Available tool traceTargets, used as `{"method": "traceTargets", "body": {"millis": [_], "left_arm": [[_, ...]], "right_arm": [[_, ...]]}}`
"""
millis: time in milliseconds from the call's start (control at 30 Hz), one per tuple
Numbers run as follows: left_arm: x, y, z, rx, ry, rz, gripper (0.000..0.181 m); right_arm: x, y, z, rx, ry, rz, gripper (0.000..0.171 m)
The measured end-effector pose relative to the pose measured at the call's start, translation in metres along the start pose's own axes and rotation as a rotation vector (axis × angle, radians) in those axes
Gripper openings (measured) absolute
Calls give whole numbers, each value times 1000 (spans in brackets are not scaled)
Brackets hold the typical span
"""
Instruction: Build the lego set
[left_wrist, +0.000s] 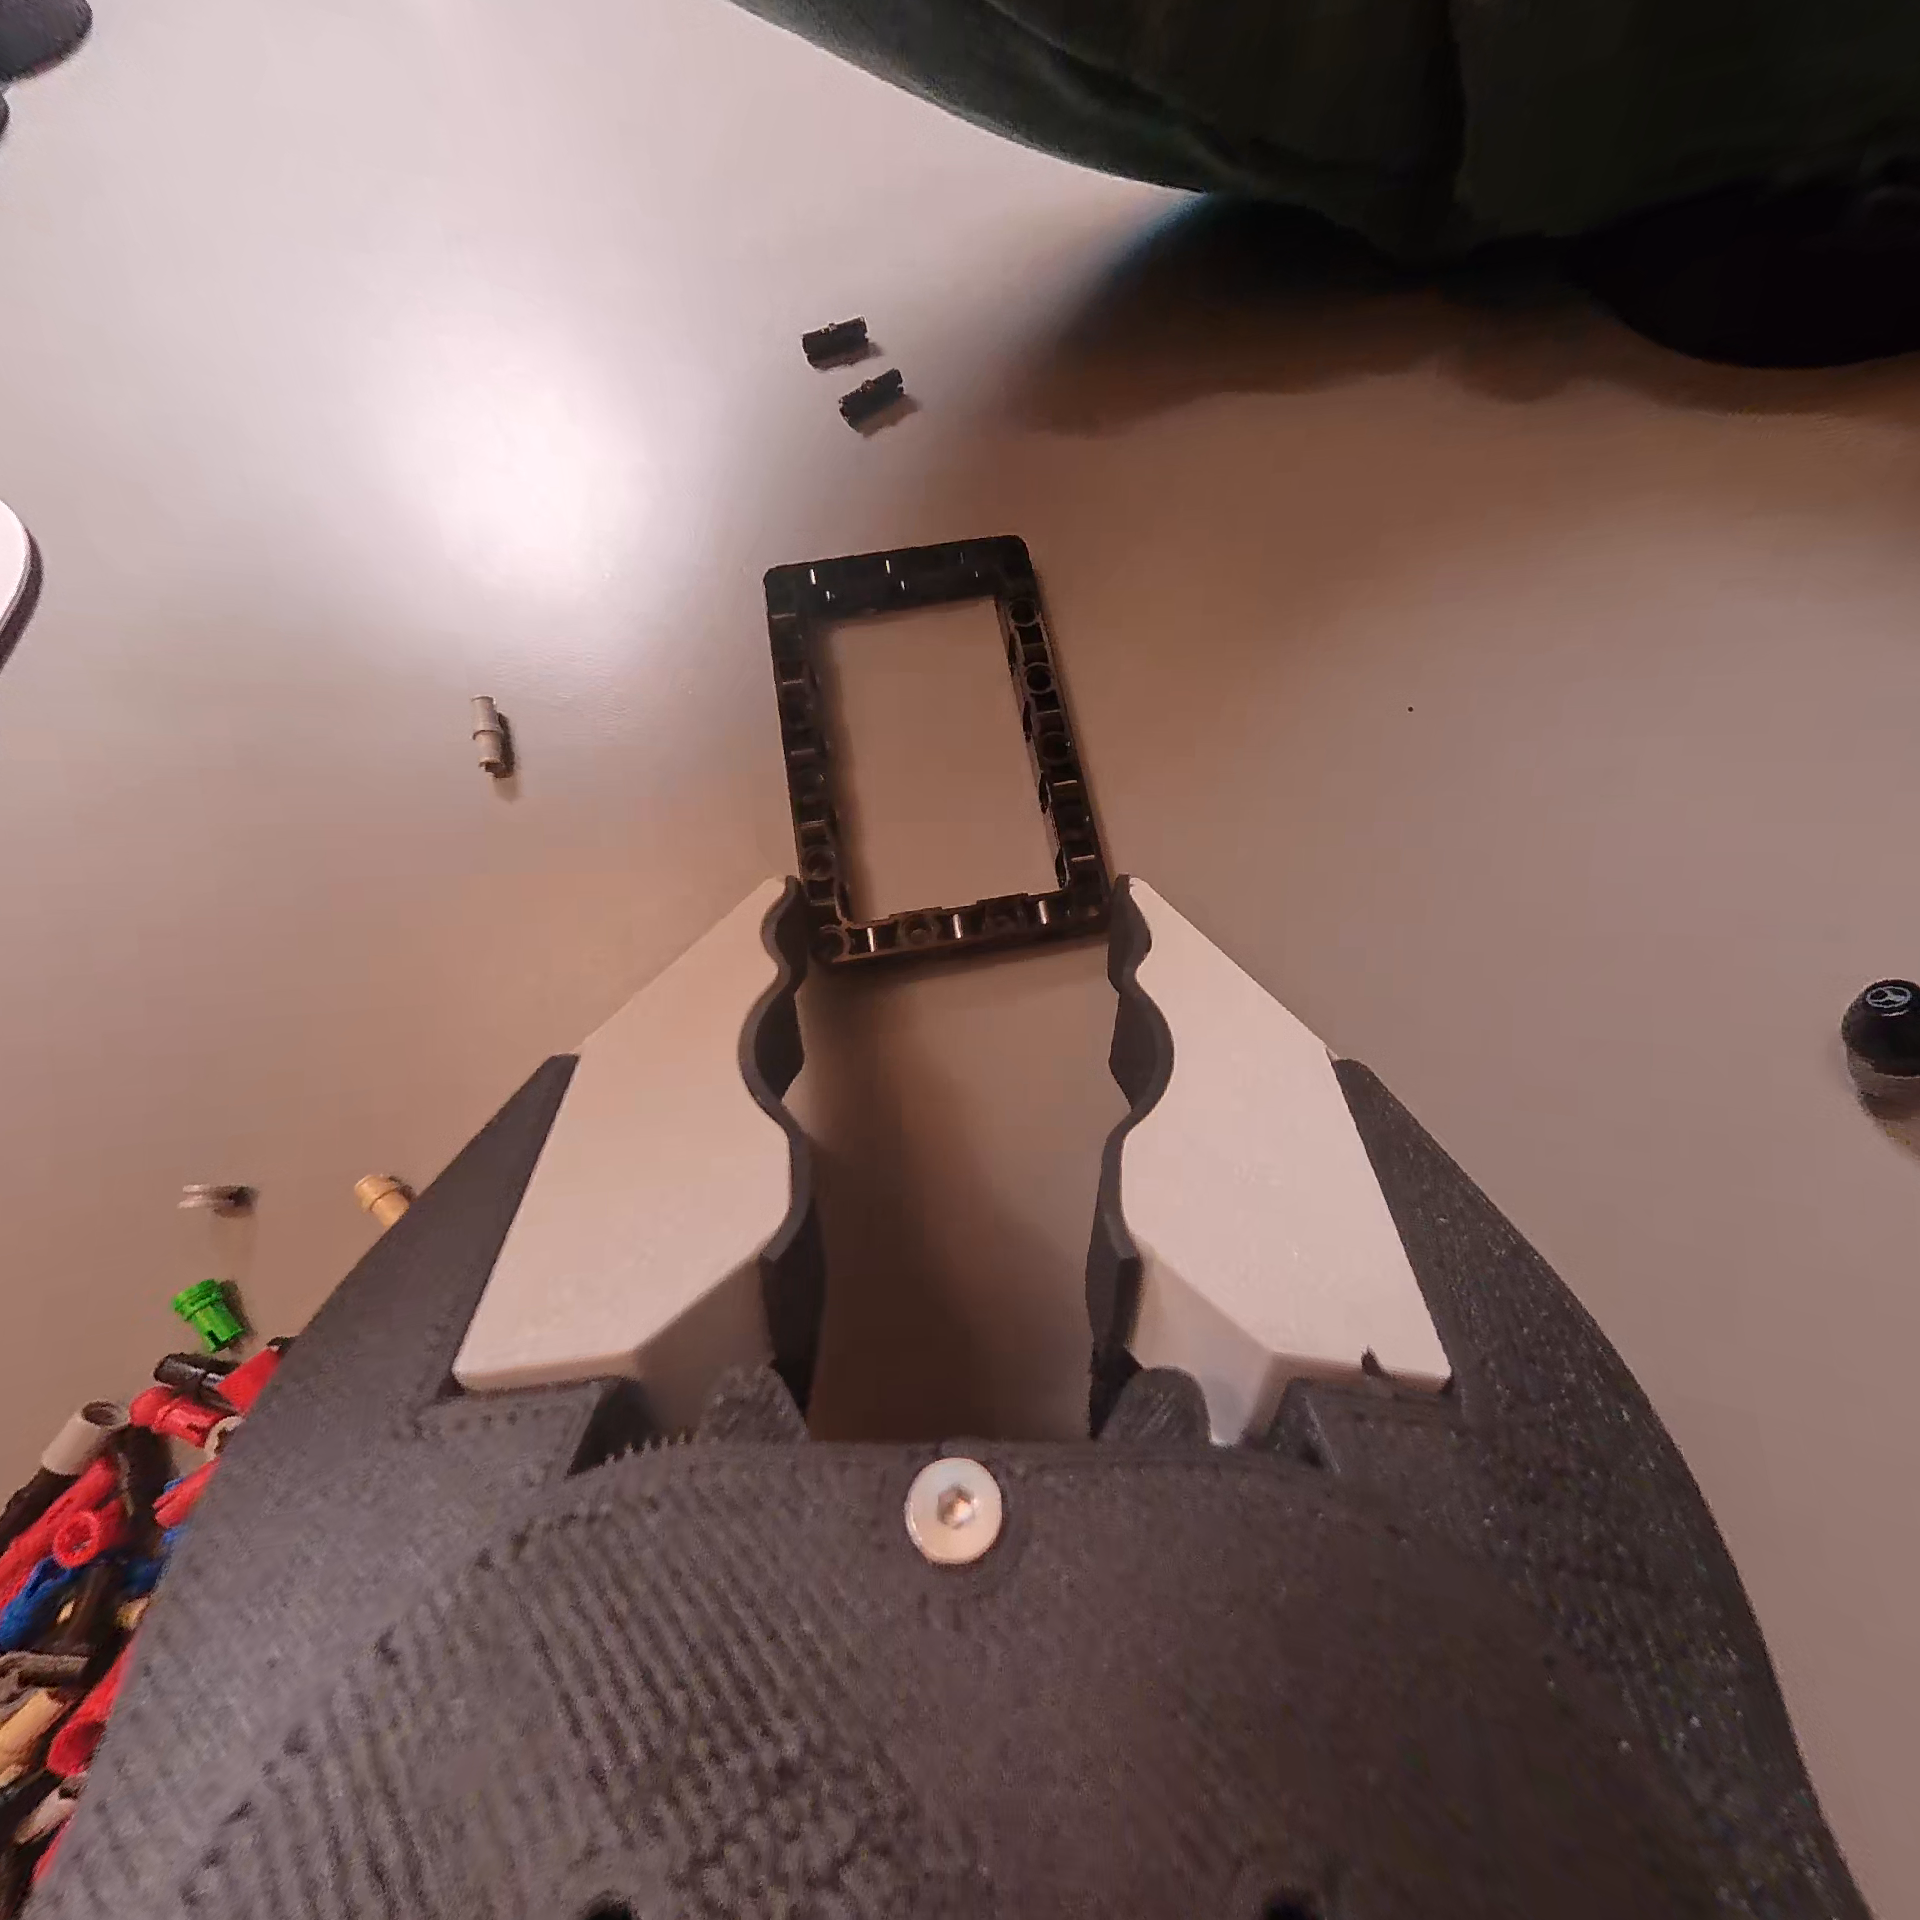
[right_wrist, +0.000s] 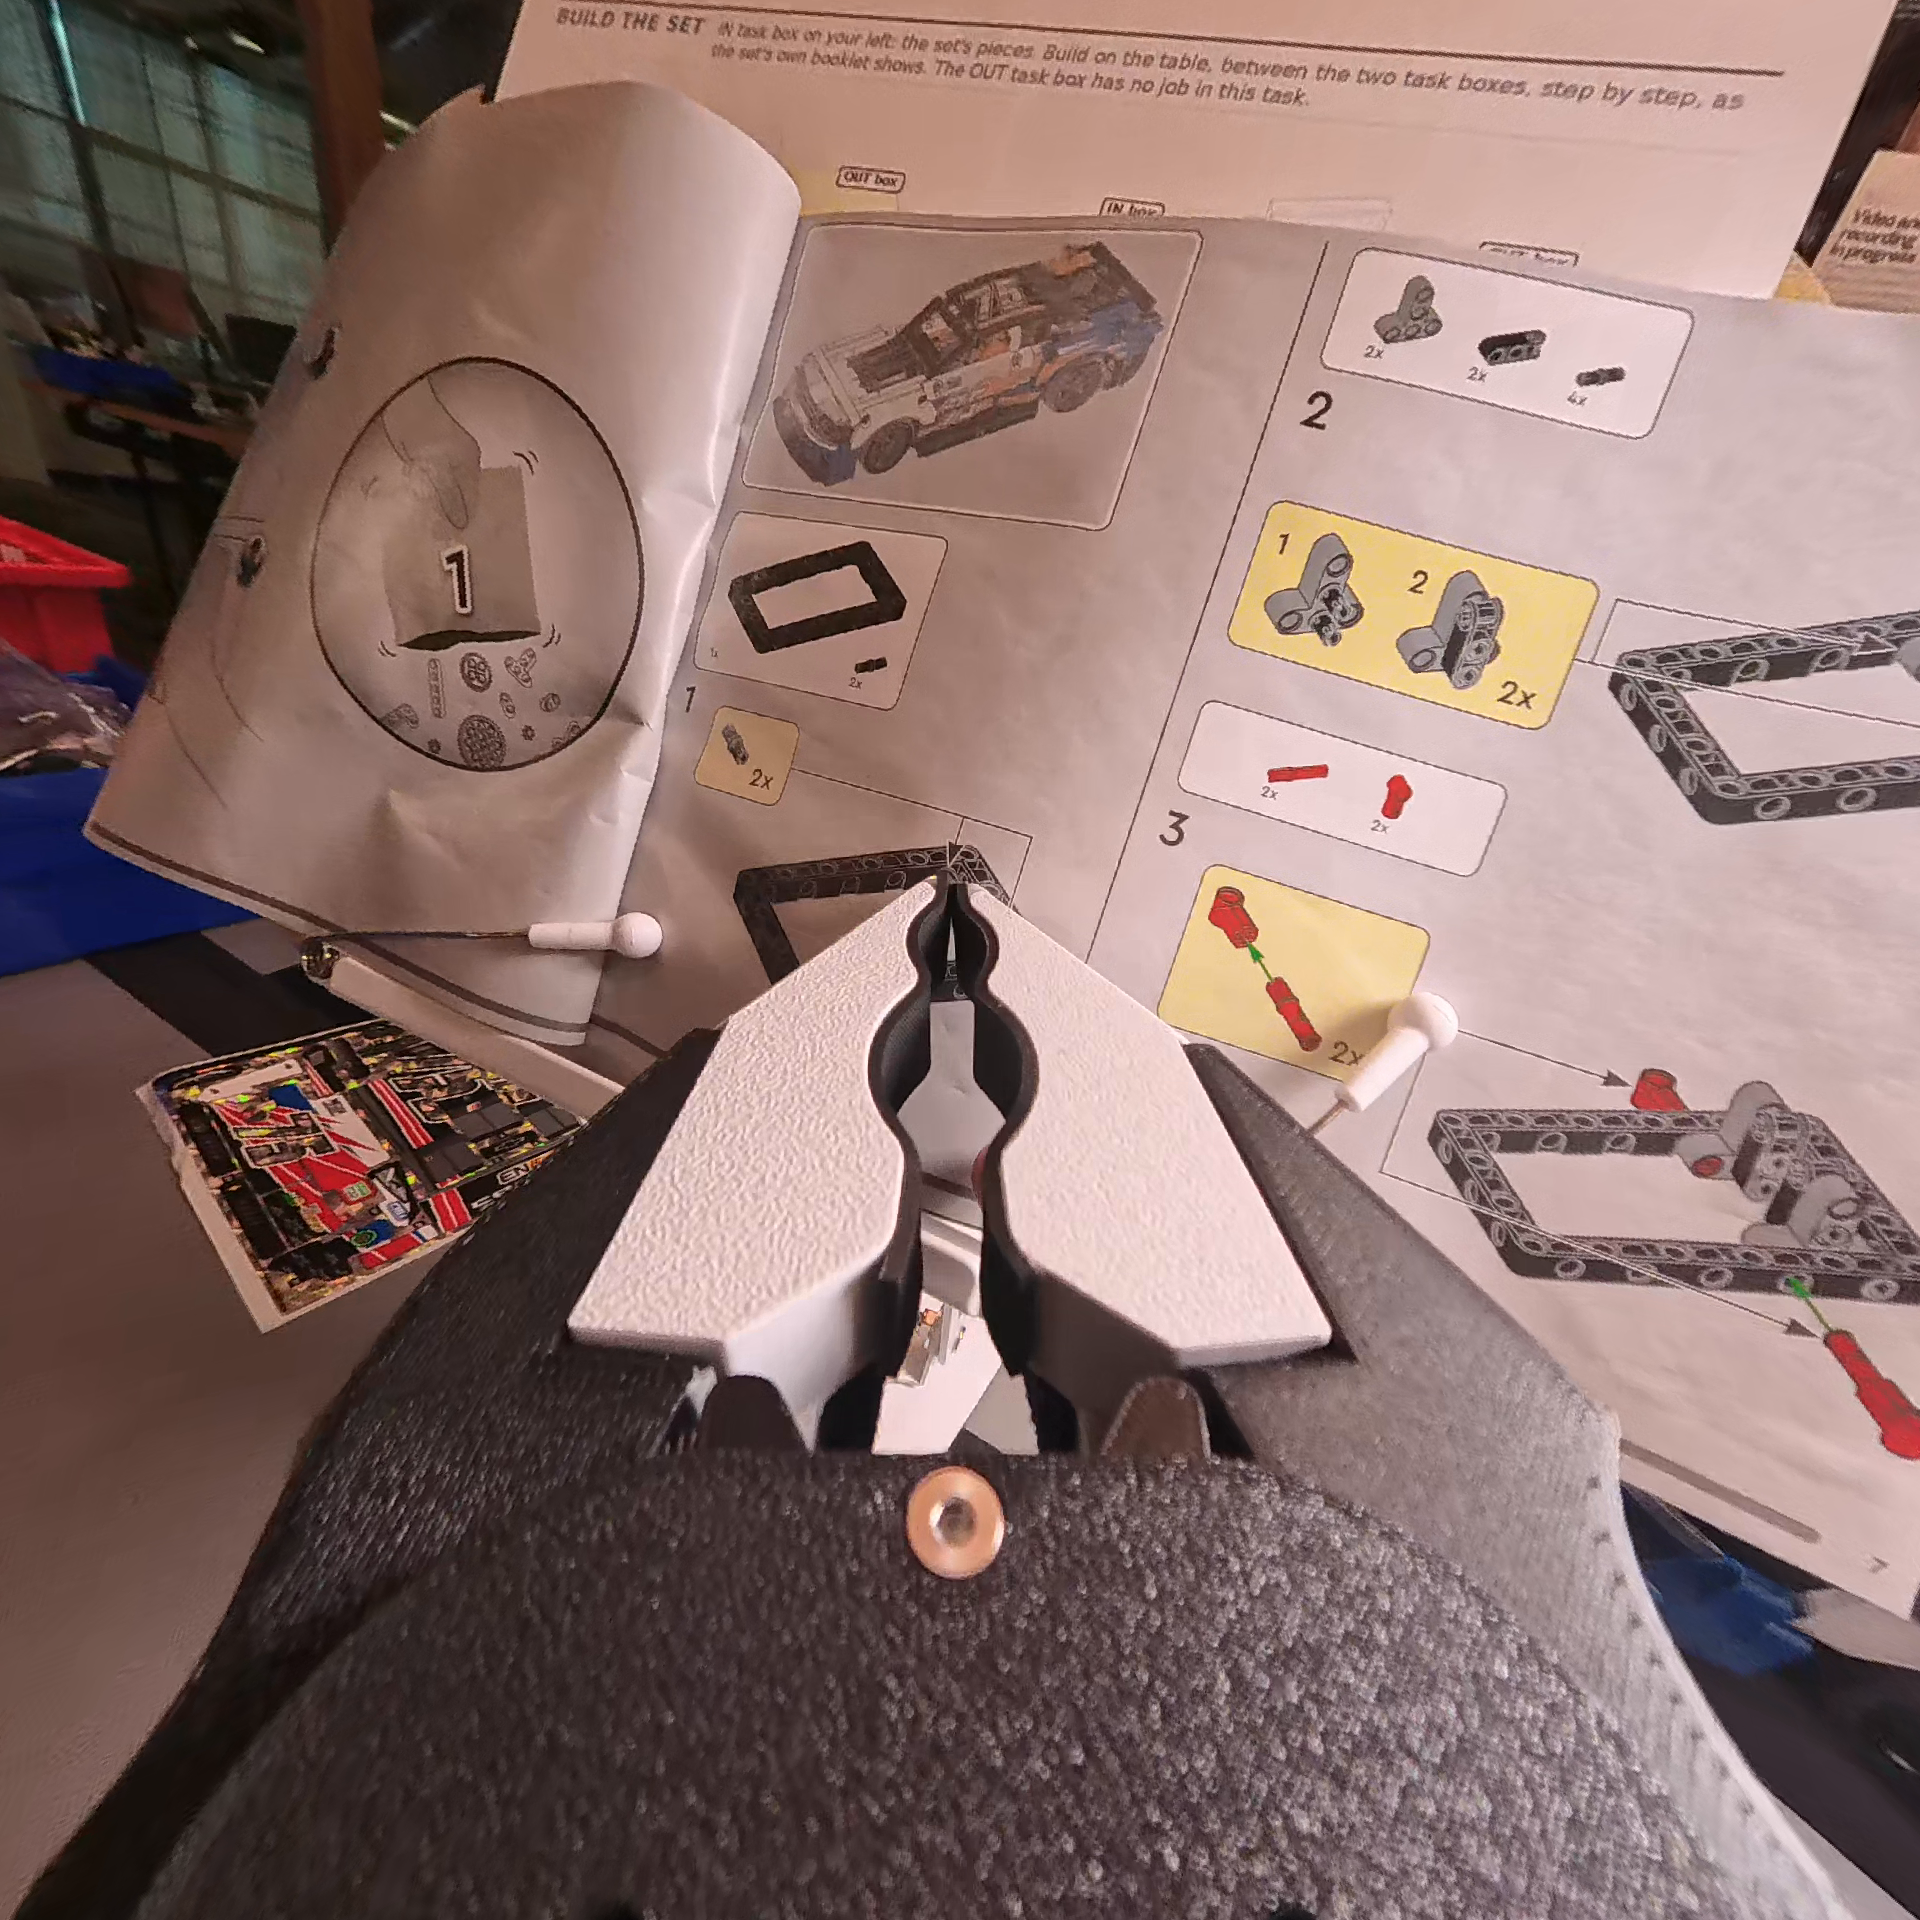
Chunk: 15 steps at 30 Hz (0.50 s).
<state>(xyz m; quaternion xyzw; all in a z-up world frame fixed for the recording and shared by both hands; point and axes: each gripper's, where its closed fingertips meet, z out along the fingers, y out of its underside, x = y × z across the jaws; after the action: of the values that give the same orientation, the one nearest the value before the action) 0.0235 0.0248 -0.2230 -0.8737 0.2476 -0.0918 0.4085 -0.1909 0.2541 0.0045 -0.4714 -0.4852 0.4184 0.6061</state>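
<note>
In the left wrist view, the left claw (left_wrist: 954, 914) is spread wide, its tips flanking the near end of a black rectangular frame (left_wrist: 928, 753) lying flat on the bench (left_wrist: 1455, 727) at frame centre. Two black pins (left_wrist: 854, 366) lie above it, a grey pin (left_wrist: 488, 734) to the left, and a pile of loose pieces (left_wrist: 94, 1538) at lower left. The right claw (right_wrist: 951, 896) is pressed together and holds nothing, pointing at the open instruction booklet (right_wrist: 1091, 644).

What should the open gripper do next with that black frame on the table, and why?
Probably ease the left gripper forward a little and close it on the near end of the black frame. Its jaws stand open and empty, one on each side of that end, and the frame lies flat on the table. The two black pins beyond it are not yet fitted, so steadying the frame seems sensible first.
</note>
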Motion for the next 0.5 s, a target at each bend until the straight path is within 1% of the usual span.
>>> {"method": "traceTargets", "body": {"millis": [267,500], "left_arm": [[0,0,0,-1,-6,12,57],[-1,0,0,1,-1,10,57]], "right_arm": [[5,-1,-5,10,-13,23,0],[1,-3,2,11,-21,-5,0]]}}
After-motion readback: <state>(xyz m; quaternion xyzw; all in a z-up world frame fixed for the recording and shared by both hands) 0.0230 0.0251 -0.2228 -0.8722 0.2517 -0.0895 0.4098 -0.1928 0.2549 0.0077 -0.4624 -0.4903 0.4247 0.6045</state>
